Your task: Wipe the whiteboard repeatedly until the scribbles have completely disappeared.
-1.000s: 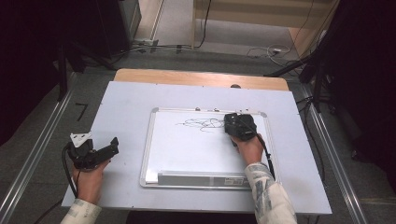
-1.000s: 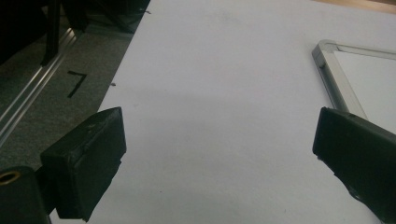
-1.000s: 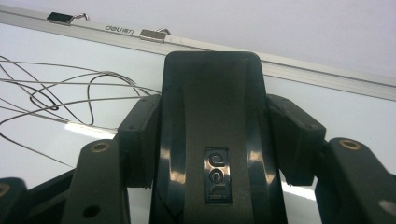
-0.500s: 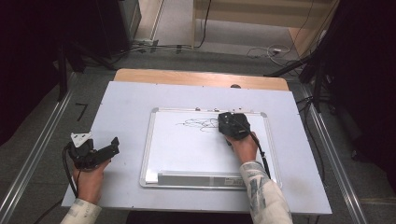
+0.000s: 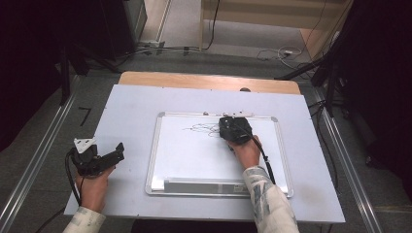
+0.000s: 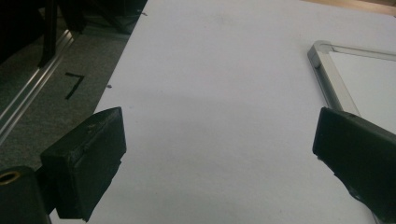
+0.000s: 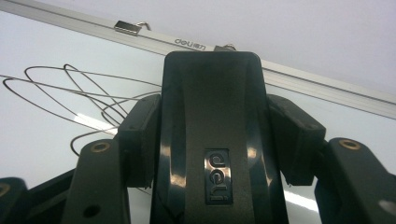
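High view: white table (image 5: 131,104) at centre of frame; on it a whiteboard (image 5: 194,155) with silver frame, a tangle of thin black scribble (image 5: 201,128) near its upper edge. Right gripper (image 5: 234,130), centre right, clamps a black eraser (image 5: 228,125) set on the board just right of the scribble. Left gripper (image 5: 116,149), lower left, rests off the board, jaws spread, nothing between them. Left gripper view: two black jaws wide apart at the lower corners, bare table (image 6: 210,93) between, whiteboard corner (image 6: 322,51) upper right. Right gripper view: eraser (image 7: 212,140) fills the centre, glossy black, rounded top, embossed logo plate; jaws pressed against both its sides; looping scribble (image 7: 70,93) at left, board frame (image 7: 299,79) with metal clip (image 7: 128,27) across the top
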The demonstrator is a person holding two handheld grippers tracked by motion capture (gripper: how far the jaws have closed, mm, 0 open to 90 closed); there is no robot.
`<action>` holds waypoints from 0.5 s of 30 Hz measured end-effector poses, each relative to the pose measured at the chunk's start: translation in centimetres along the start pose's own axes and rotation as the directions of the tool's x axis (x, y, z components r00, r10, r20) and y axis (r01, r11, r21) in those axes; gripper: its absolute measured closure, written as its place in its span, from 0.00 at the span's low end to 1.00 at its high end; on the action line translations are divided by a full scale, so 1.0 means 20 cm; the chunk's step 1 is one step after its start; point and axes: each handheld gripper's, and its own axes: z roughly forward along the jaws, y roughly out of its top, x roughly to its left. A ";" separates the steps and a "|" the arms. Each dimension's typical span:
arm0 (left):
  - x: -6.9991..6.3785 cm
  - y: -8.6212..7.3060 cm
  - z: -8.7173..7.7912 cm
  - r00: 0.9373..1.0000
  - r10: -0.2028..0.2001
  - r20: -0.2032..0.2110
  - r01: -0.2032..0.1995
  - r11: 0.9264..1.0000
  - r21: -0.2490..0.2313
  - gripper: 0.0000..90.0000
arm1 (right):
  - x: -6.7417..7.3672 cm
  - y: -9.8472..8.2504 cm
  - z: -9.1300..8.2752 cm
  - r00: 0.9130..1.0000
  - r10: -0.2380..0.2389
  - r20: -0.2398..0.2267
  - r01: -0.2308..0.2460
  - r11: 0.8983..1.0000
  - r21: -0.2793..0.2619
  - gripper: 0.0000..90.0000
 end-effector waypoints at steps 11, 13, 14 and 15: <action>0.00 0.00 0.00 1.000 0.000 0.002 0.000 1.000 0.001 0.03 | 0.07 0.02 0.02 1.000 -0.021 -0.016 0.020 1.000 -0.002 0.43; 0.00 0.00 0.00 1.000 0.001 0.003 -0.001 1.000 0.002 0.03 | 0.09 0.03 0.03 1.000 -0.025 -0.019 0.025 1.000 -0.003 0.43; 0.00 0.00 0.00 1.000 0.001 0.003 -0.001 1.000 0.002 0.03 | 0.09 0.03 0.03 0.999 -0.028 -0.020 0.028 1.000 -0.003 0.43; 0.00 0.00 0.00 1.000 0.001 0.003 -0.001 1.000 0.002 0.03 | 0.10 0.03 0.03 0.999 -0.028 -0.022 0.028 1.000 -0.003 0.43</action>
